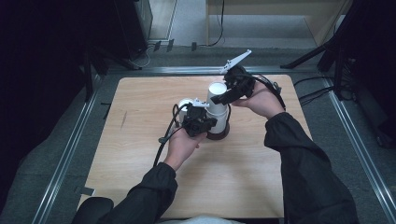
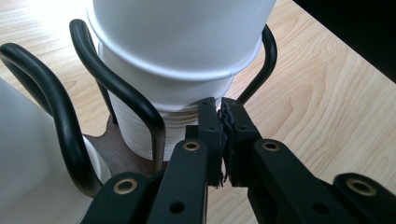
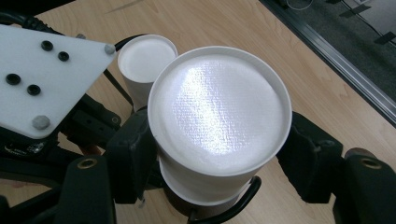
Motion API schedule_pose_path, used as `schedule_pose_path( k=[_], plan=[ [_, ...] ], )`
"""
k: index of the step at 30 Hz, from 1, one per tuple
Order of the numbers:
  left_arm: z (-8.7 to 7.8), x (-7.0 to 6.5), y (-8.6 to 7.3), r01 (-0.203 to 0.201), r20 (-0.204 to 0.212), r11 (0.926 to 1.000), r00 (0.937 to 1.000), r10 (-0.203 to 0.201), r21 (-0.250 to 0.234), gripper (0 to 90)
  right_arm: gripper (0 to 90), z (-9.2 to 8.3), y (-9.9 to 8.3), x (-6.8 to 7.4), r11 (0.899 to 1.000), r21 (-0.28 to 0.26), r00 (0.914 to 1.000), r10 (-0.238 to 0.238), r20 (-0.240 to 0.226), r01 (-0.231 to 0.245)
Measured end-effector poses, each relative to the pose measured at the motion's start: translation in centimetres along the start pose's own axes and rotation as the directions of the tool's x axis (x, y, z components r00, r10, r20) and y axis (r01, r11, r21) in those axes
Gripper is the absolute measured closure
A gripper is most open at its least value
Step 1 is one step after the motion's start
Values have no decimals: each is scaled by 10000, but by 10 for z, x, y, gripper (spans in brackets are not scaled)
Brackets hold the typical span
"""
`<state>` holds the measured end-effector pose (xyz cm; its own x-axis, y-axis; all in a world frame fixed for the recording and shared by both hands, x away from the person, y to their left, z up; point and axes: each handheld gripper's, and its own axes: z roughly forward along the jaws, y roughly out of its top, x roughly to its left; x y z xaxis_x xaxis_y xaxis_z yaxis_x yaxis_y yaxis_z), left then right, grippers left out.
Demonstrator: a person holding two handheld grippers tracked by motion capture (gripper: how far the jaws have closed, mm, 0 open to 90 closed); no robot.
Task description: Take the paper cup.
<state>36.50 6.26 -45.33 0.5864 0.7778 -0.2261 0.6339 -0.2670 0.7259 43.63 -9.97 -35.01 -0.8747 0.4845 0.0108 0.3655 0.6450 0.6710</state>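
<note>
White paper cup [image 3: 219, 116], upside down atop stack, gripped by right gripper [image 3: 217, 163]; left gripper [image 2: 223, 135] closed, empty; rack base hidden.

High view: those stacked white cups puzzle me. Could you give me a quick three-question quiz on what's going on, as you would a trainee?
1. True or false: the left gripper has its jaws wide open.
2. The right gripper has its jaws either side of: A the top cup; B a cable; C a spoon.
3. What stands around the cup stack on the table?
Key: 1 false; 2 A; 3 the black wire rack.
</note>
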Motion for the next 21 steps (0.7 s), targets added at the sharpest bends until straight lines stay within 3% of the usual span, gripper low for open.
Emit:
schedule_pose_path(
  k=[21],
  plan=[
    [0, 0, -1, -38, 54, 10000, 10000, 38, -64, 863, 326, -23, 17, 2, 9998, 98, 9998, 201, -41, -200]
  ],
)
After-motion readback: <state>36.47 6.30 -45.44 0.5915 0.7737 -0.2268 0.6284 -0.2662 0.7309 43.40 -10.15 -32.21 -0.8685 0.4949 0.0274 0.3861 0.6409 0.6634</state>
